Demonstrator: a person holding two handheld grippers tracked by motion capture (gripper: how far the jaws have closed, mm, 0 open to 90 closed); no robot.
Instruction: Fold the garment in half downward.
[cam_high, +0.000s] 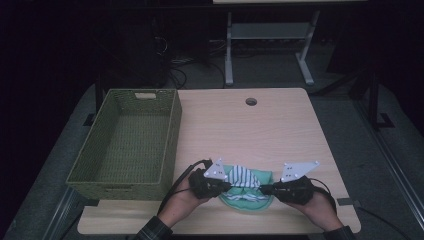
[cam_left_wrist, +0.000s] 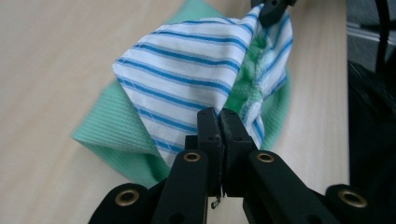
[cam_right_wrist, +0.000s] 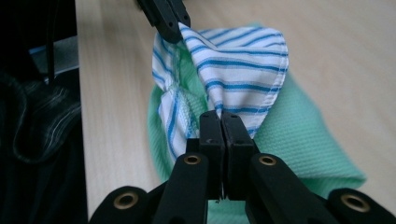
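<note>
Both grippers, left (cam_high: 226, 185) and right (cam_high: 264, 189), are closed on the striped edge of the green cloth (cam_high: 246, 192) near the table's (cam_high: 240, 125) front edge. The thin hem could slip out if they pull apart unevenly.

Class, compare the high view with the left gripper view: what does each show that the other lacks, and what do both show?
High view alone: the woven basket at the table's left, and both hands.
Left gripper view alone: close up, the left gripper with its jaws pinched on the striped cloth's edge.
Both: the striped cloth over the green cloth, with the right gripper gripping its far end.
</note>
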